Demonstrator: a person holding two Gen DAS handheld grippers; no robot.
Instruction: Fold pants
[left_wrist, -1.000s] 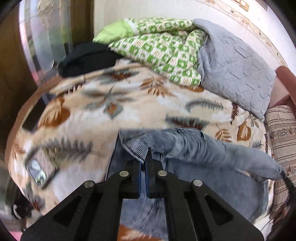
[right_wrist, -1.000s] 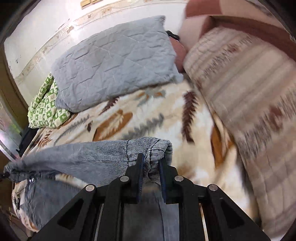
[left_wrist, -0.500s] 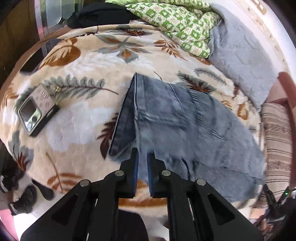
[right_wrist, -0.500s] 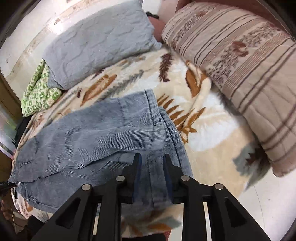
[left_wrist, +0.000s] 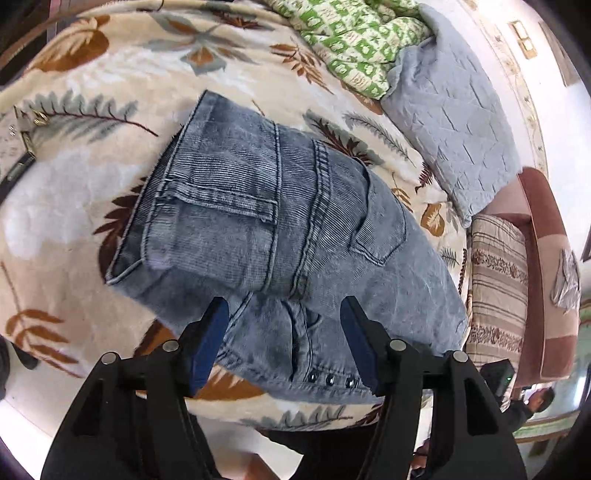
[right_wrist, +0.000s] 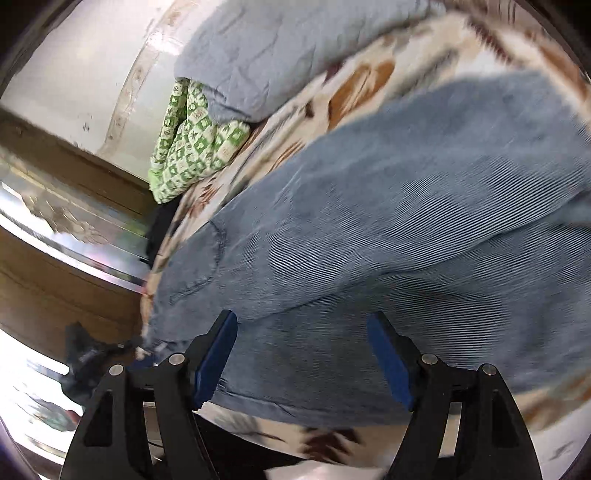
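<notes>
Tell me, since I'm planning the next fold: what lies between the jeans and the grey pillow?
In the left wrist view, only bare leaf-print blanket separates the jeans from the grey pillow.

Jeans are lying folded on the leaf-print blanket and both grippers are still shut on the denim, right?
Not quite. The jeans do lie folded on the blanket, but both grippers are open and hold nothing: the left gripper in the left wrist view, the right gripper in the right wrist view.

My left gripper (left_wrist: 284, 332) hangs spread over the folded jeans (left_wrist: 280, 221), nothing between its pads. Bare blanket (left_wrist: 74, 206) lies at nine o'clock; the grey pillow (left_wrist: 461, 122) and striped cushion (left_wrist: 496, 280) crowd two o'clock.
</notes>
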